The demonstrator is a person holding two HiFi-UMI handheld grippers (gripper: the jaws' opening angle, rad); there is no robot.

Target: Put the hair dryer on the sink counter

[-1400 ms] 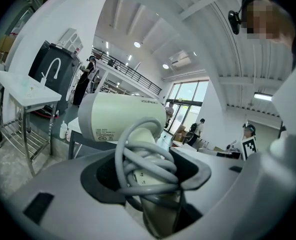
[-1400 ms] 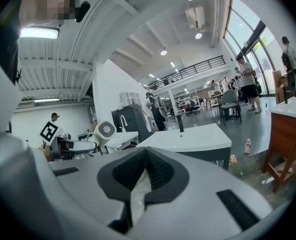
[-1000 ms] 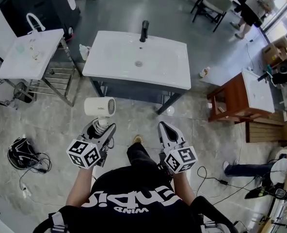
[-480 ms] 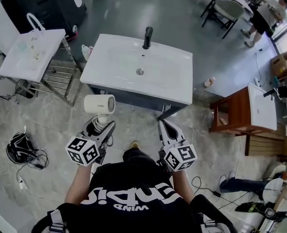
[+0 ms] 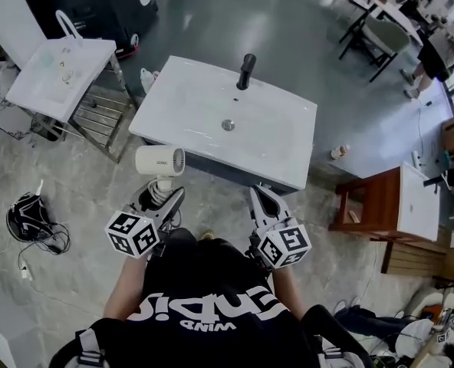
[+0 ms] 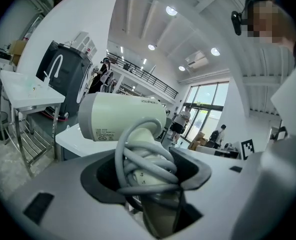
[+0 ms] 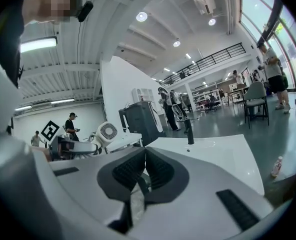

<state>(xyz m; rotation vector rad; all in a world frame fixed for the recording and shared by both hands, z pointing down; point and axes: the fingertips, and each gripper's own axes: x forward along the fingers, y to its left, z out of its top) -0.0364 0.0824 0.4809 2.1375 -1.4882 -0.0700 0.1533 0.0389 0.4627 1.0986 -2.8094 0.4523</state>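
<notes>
Left fingers [image 5: 172, 204] gripping hair dryer [image 5: 159, 161] handle; right fingers [image 5: 261, 203] closed, empty. Best lowering it gently onto worktop [image 5: 187, 106] ahead.

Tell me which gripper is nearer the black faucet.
Right. The right gripper sits almost straight below the faucet in the head view; the left gripper, holding the hair dryer, is farther off leftward.

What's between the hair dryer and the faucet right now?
Head view: only the front edge and bare white top of the sink counter lie between the hair dryer and the faucet; nothing stands there.
</notes>
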